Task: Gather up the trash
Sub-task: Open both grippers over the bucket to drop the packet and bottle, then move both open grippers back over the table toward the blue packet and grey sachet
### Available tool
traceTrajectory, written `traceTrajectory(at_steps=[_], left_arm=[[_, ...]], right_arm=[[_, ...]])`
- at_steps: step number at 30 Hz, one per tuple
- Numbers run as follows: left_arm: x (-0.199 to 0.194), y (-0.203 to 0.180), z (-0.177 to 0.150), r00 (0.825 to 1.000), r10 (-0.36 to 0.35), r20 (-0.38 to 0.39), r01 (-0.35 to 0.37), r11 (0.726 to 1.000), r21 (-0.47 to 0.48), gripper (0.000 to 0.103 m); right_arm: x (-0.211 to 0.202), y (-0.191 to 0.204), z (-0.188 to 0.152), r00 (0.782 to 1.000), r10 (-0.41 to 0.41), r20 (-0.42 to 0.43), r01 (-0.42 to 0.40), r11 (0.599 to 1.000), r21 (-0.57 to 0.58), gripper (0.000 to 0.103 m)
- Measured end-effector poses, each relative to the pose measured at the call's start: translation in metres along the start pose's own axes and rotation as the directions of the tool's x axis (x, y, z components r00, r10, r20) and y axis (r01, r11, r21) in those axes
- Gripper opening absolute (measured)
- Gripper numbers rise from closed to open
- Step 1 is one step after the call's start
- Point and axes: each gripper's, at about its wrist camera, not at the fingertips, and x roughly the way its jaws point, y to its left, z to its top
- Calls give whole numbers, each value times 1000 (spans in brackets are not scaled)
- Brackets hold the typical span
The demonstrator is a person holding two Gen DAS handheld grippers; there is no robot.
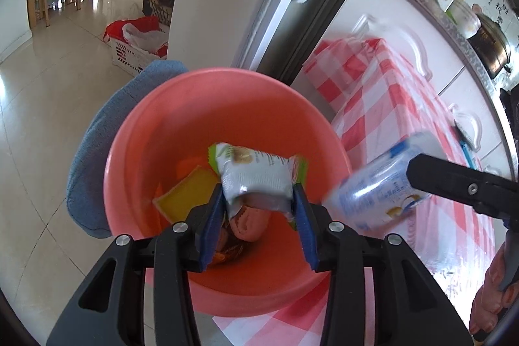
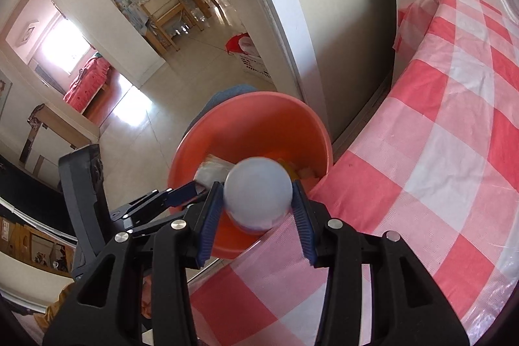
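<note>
A salmon-pink basin (image 1: 207, 77) sits on a blue cushion (image 1: 97, 151) beside the red-checked table (image 1: 389, 93). My left gripper (image 1: 258, 193) hangs over the basin, shut on a grey-white snack wrapper (image 1: 256, 174) with green ends. Below it in the basin lie a yellow pad (image 1: 188, 193) and a brown-pink scrap (image 1: 249, 222). My right gripper (image 2: 258, 196) is shut on a small white-and-blue plastic bottle (image 2: 259, 187), held end-on above the basin's rim (image 2: 253, 106) at the table edge. The bottle (image 1: 373, 187) looks blurred in the left wrist view, just right of the basin.
The checked tablecloth (image 2: 421, 151) runs off to the right. A dark door and a white wall (image 1: 211, 5) stand behind the basin. A white basket with a red bag (image 1: 136, 44) is on the tiled floor. Pots line the counter (image 1: 486, 47). A person's hand (image 1: 493, 297) is at lower right.
</note>
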Motion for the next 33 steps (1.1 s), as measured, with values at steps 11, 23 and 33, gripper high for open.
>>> traceTrajectory(at_steps=[11, 23, 33], left_arm=[[-13, 12, -2, 999, 43, 4, -42, 997, -59, 82], [-35, -2, 10, 999, 30, -24, -32, 993, -112, 89], [-39, -64, 12, 999, 21, -45, -20, 1000, 15, 93]], right_arm=[[-34, -21, -12, 995, -15, 100, 10, 999, 53, 83], [-108, -76, -46, 966, -77, 247, 26, 978, 205, 89], [-157, -107, -76, 926, -169, 338, 68, 954, 292, 93]])
